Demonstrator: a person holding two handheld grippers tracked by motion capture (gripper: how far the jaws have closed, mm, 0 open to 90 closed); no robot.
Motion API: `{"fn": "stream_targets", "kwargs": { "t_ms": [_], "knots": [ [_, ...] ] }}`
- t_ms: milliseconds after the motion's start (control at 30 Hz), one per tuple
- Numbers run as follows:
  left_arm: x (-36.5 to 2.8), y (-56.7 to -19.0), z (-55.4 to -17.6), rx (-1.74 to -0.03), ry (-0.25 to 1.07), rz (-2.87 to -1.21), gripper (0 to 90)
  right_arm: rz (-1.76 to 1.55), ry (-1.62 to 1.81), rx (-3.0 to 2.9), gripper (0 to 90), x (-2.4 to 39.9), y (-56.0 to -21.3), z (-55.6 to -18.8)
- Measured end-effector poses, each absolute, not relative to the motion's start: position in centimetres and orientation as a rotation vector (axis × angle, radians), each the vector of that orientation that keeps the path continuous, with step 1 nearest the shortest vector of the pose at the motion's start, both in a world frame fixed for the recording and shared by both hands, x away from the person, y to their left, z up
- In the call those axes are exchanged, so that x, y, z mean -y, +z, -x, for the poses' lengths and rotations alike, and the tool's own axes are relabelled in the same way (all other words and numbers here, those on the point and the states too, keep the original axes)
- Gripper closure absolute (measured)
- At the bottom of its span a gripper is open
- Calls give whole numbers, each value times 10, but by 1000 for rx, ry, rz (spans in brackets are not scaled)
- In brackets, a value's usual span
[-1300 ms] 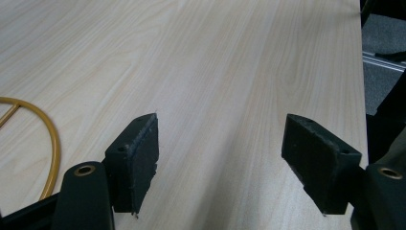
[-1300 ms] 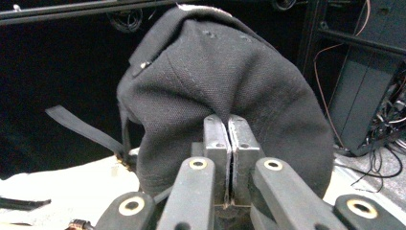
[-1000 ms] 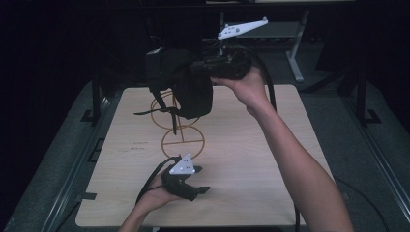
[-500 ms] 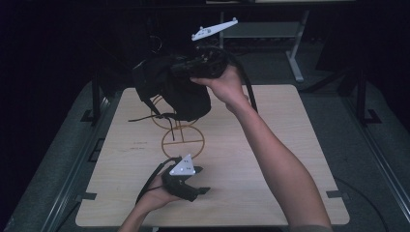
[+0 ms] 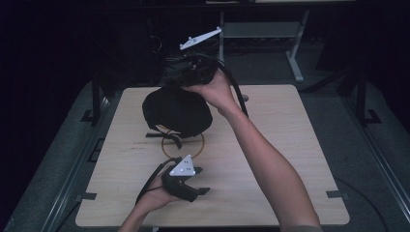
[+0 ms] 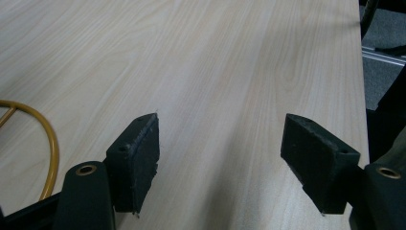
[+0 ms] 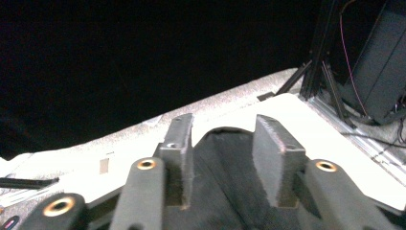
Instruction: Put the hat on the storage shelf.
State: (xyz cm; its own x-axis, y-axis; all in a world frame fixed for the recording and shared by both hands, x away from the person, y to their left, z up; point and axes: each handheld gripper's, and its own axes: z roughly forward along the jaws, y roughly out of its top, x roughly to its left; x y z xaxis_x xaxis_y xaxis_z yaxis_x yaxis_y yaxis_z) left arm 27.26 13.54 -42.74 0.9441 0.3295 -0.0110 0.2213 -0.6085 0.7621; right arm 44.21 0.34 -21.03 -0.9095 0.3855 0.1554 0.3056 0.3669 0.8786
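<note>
Two grippers work over the table (image 5: 290,145). The right gripper (image 5: 186,72), jaws just opening, stands spread over a black cap (image 5: 176,111) at the far side. The left gripper (image 5: 196,188) rests near, spread and empty, beside a gold ring (image 5: 167,150).

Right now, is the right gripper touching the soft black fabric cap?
Cannot tell: right gripper view shows the right gripper, jaws just opening, flanking the cap; no plain gap or contact.

left gripper (image 5: 202,190): resting low near the table's front edge, jaws spread wide, nothing between them
right gripper (image 5: 175,72): arm stretched far forward, held up high, jaws just been opening
</note>
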Motion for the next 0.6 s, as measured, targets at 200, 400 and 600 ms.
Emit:
{"fn": "stream_targets", "kwargs": {
  "t_ms": [200, 400, 600],
  "knots": [
    [-135, -428, -272, -389, 164, -2257, 294, -678, 1603, -2546, 505, 10, -220, -442],
    [-137, -429, -272, -398, 171, -2254, 293, -700, 1613, -2539, 430, 26, -228, -439],
    [-137, -430, -272, -397, 175, -2259, 291, -703, 1629, -2536, 360, 41, -232, -433]
  ]
}}
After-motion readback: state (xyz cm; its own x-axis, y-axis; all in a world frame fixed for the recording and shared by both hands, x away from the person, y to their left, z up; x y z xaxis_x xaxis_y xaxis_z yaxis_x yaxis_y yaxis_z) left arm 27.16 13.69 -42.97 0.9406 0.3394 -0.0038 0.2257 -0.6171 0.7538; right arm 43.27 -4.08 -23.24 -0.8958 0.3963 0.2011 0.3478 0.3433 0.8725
